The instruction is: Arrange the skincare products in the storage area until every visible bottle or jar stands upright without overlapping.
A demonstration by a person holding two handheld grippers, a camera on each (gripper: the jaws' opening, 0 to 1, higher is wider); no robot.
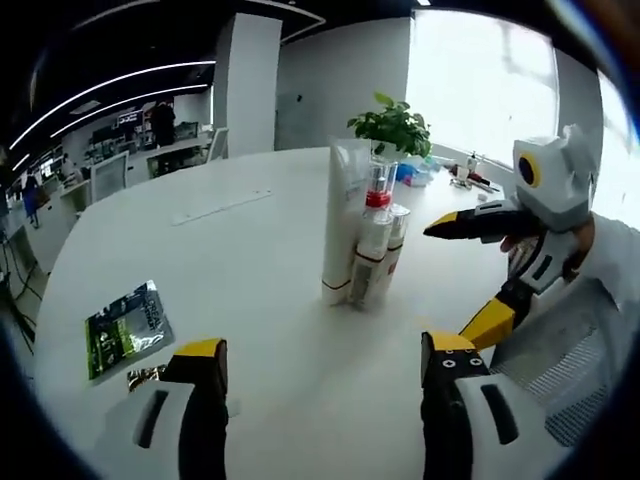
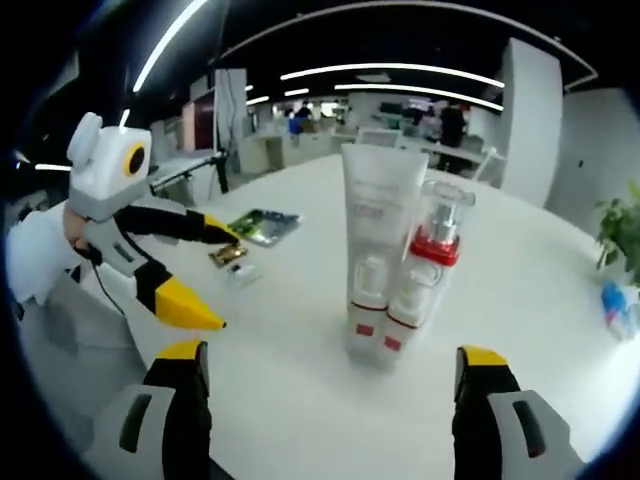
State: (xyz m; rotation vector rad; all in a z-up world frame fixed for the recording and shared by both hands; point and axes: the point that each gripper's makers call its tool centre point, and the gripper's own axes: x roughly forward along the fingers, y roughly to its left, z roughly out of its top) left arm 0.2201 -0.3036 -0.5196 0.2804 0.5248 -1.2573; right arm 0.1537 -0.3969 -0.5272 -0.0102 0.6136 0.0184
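Note:
A tall white tube [image 1: 342,215] stands on the white table [image 1: 250,260] with a red-collared pump bottle [image 1: 376,225] and a smaller white bottle [image 1: 397,240] pressed close against it, all upright. My left gripper [image 1: 325,375] is open and empty, a short way back from the group. My right gripper [image 1: 446,282] comes in from the right, open, with its jaws beside the bottles. In the right gripper view the tube [image 2: 375,215] and pump bottle [image 2: 430,265] stand straight ahead of my open right gripper [image 2: 330,380]. The left gripper [image 2: 230,280] is open at the left.
A green sachet [image 1: 125,330] and a small gold packet [image 1: 146,377] lie on the table near my left jaw. A potted plant [image 1: 392,125] and small items [image 1: 462,176] sit behind the bottles. A person's white sleeve [image 1: 610,260] is at the right.

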